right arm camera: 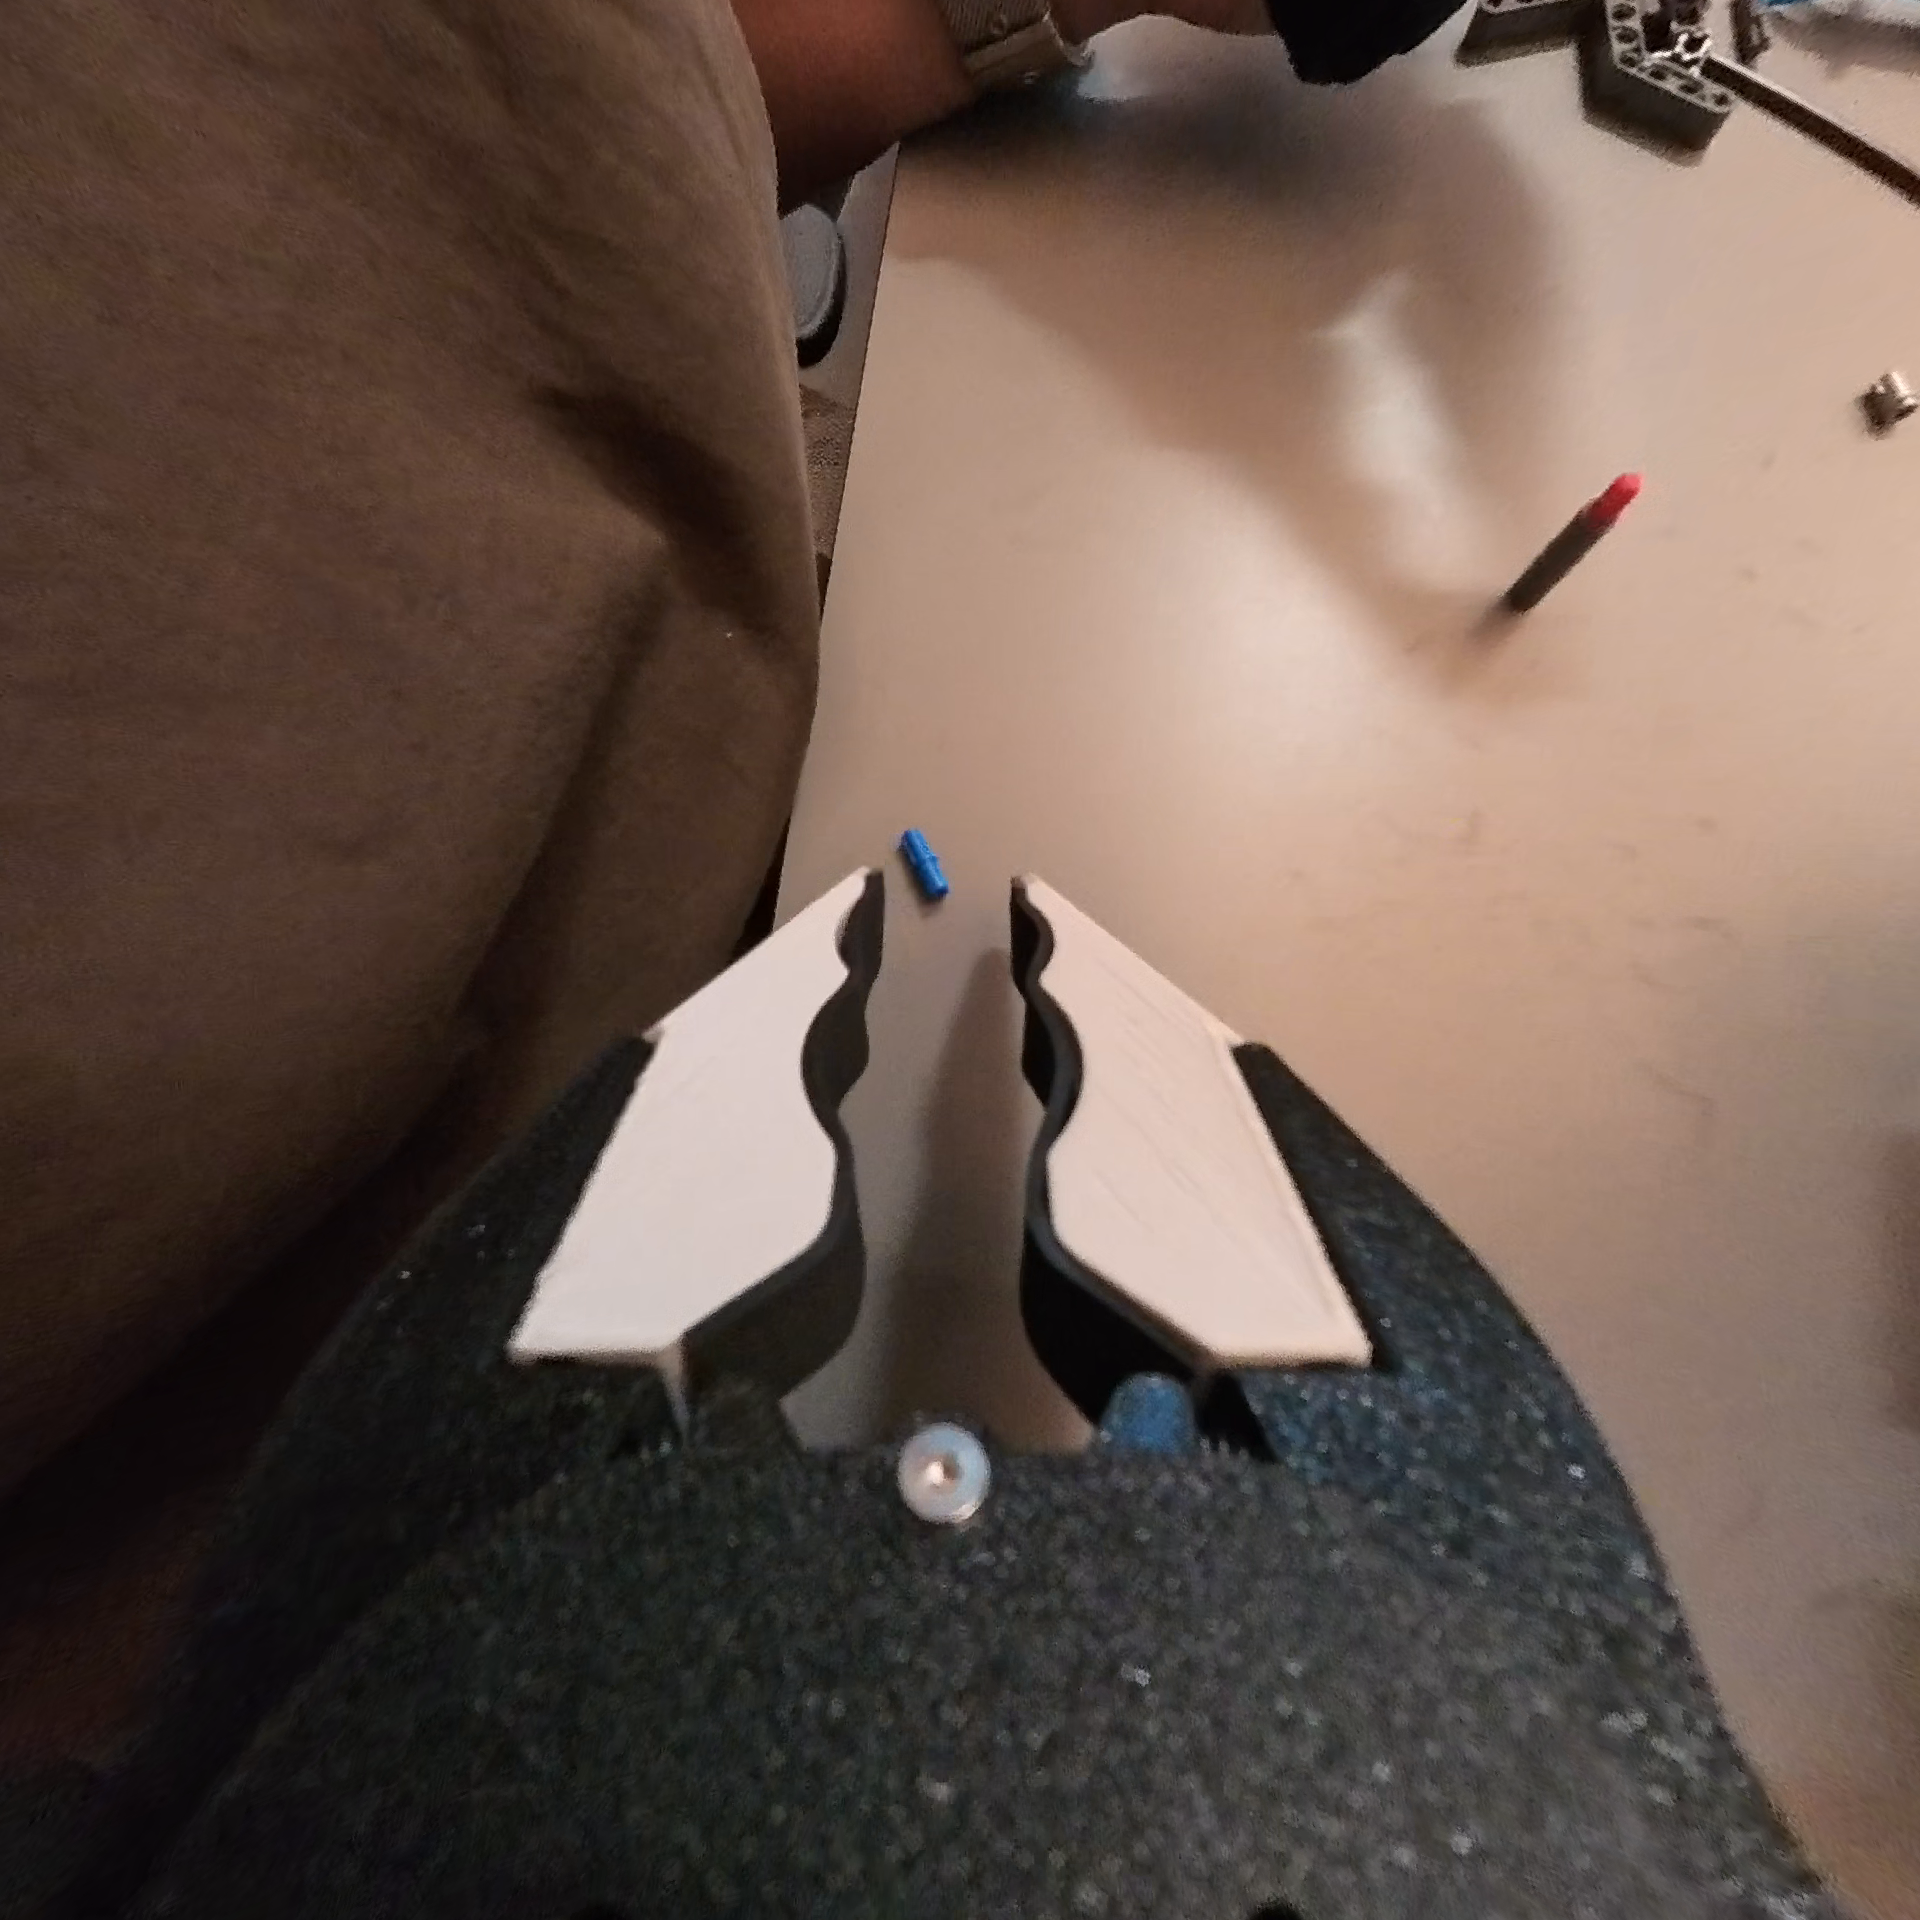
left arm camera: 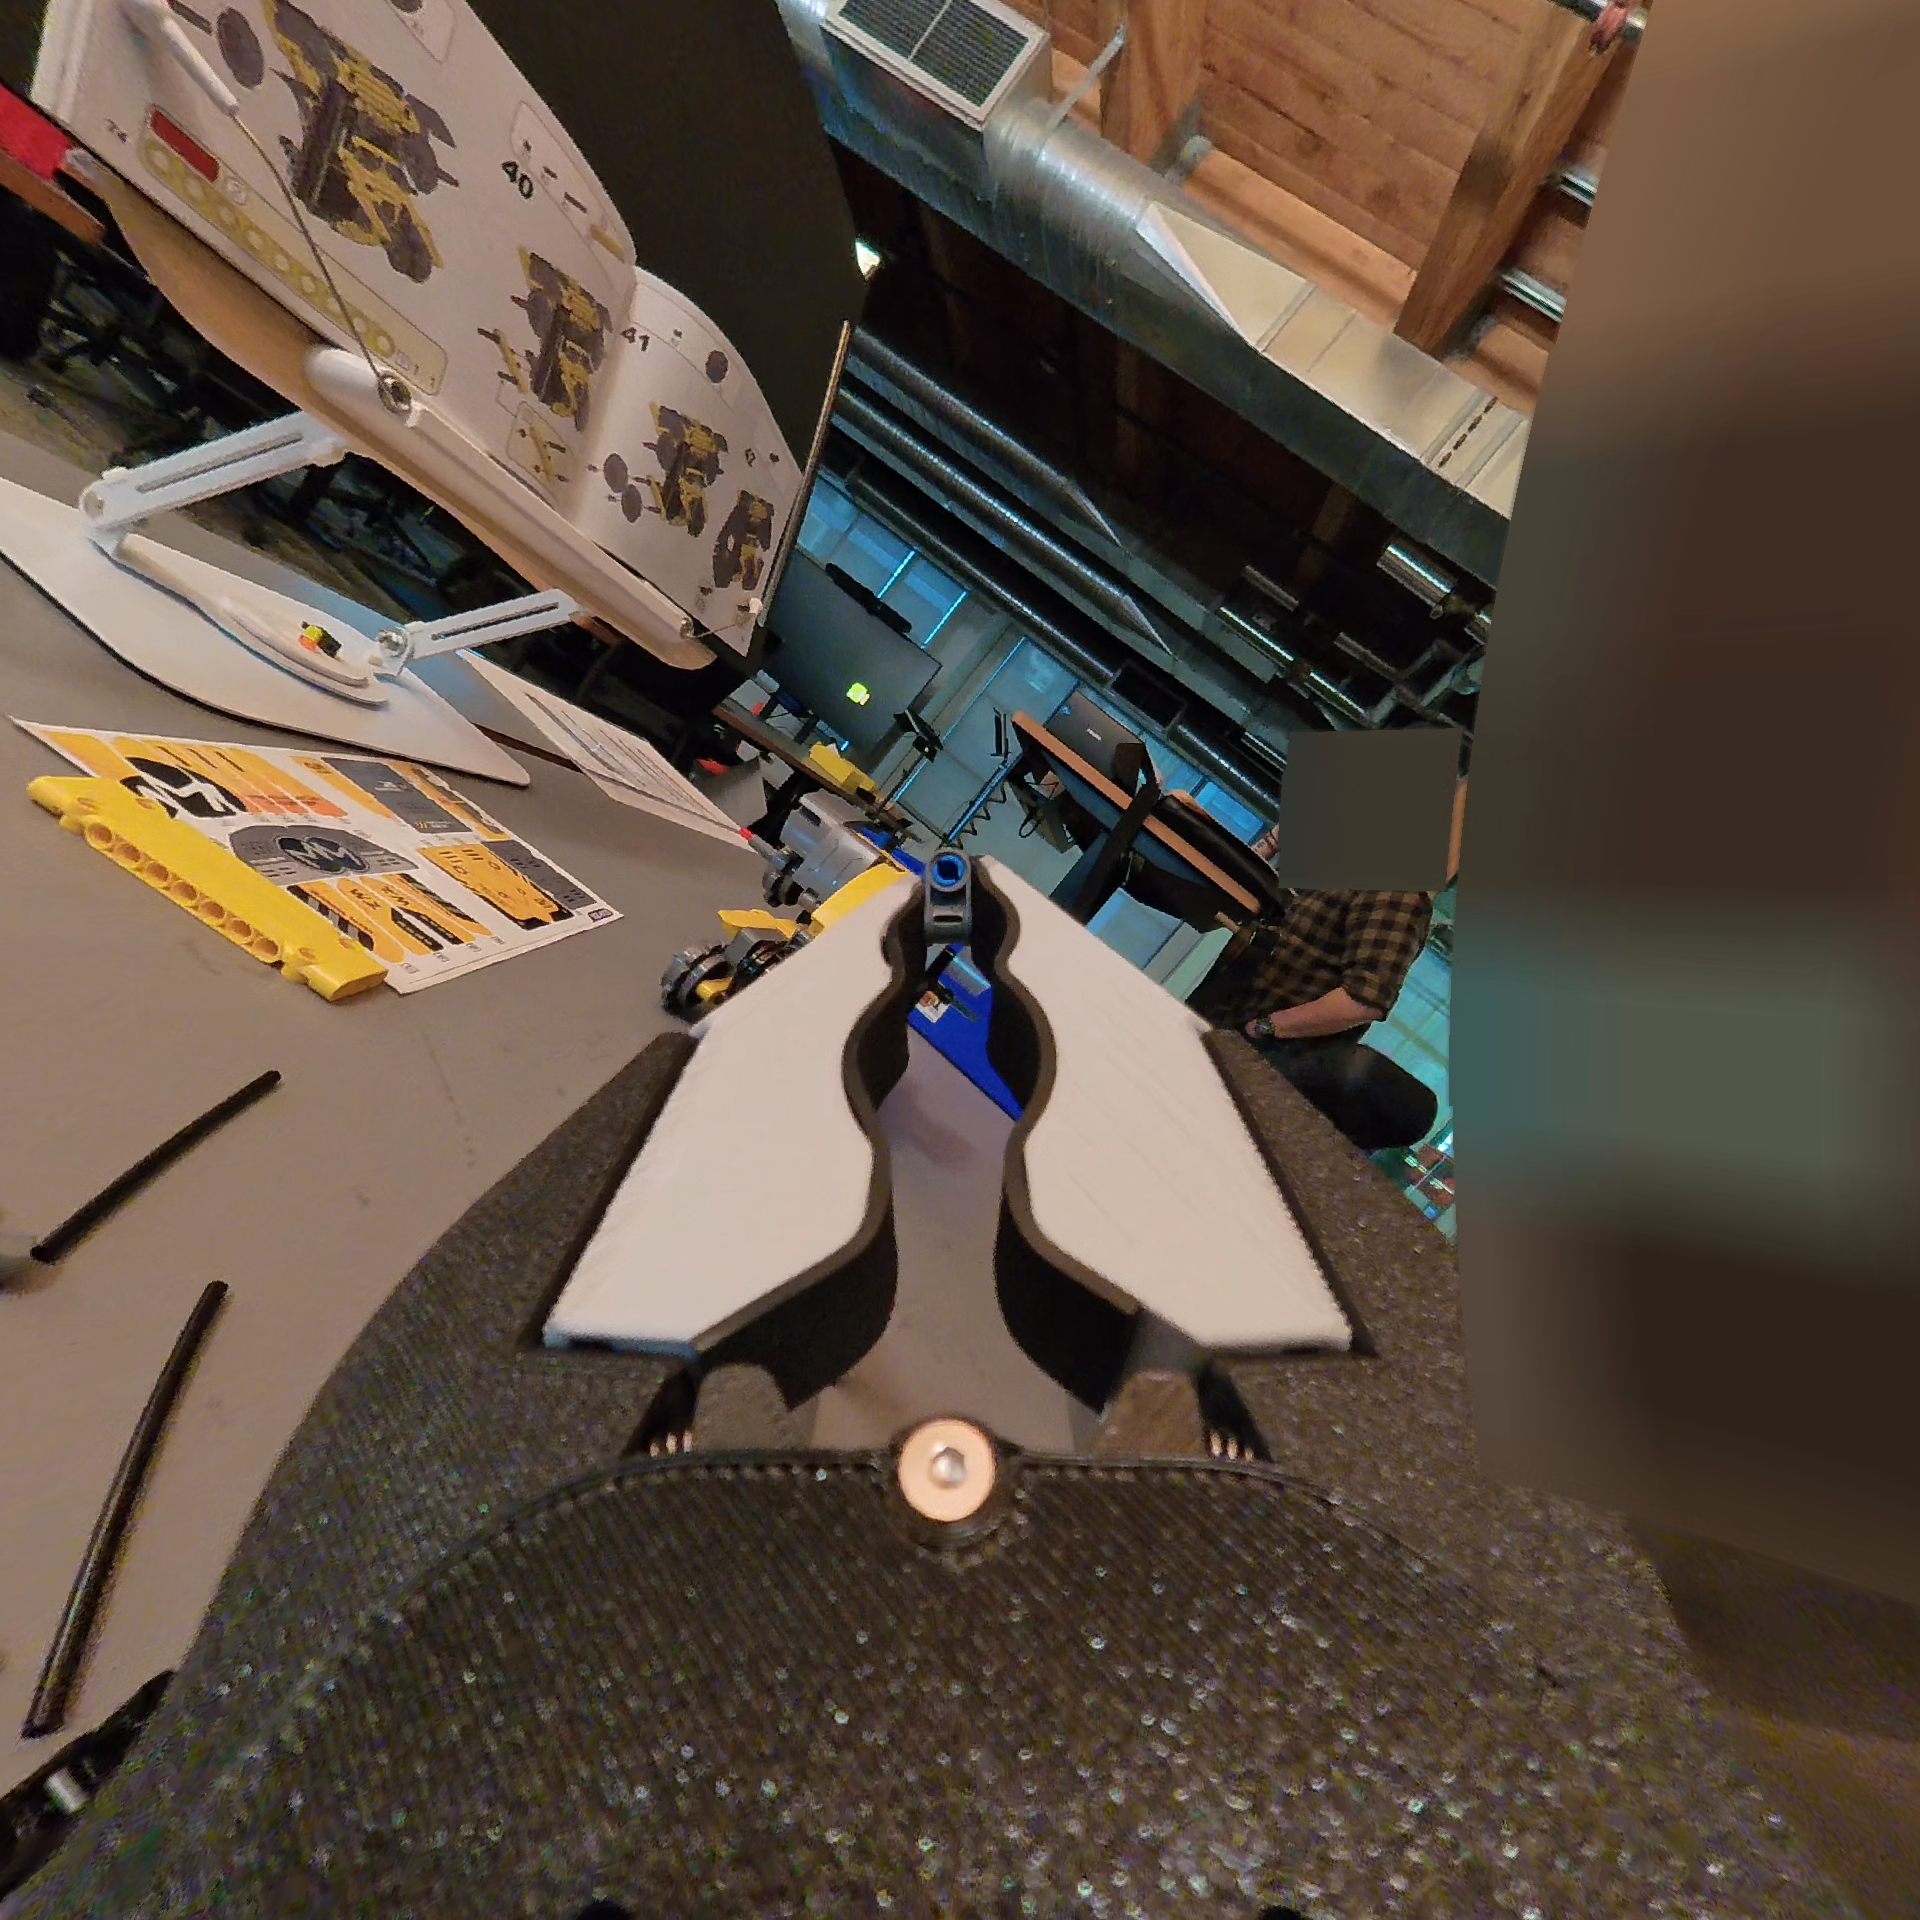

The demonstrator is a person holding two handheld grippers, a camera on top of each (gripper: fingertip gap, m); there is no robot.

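Left claw (left arm camera: pixel 948 894): tips nearly closed, pinching a small black connector (left arm camera: pixel 943 912) with a blue pin (left arm camera: pixel 948 869) seated in its upper hole; the piece is raised above the grey table (left arm camera: pixel 416 1091). Behind the tips, partly hidden, sits a yellow-and-grey model (left arm camera: pixel 769 935). On the table to the left lie a yellow beam (left arm camera: pixel 197 883) resting on the edge of a sticker sheet (left arm camera: pixel 343 831), and two black rods (left arm camera: pixel 156 1164) nearer the camera. An open instruction booklet (left arm camera: pixel 436 260) rests on a white stand (left arm camera: pixel 260 582) at upper left. A person in a checked shirt (left arm camera: pixel 1340 956) sits in the background.

Right claw (right arm camera: pixel 945 883): fingers apart and empty, low over the table (right arm camera: pixel 1247 935). A loose blue pin (right arm camera: pixel 924 862) lies on the table just ahead of the left fingertip (right arm camera: pixel 847 904), near the table edge. A black rod with a red tip (right arm camera: pixel 1569 540) lies well apart at upper right, as do a small grey bush (right arm camera: pixel 1889 400) and a grey frame (right arm camera: pixel 1652 62). Tan cloth (right arm camera: pixel 364 623) fills the left side.
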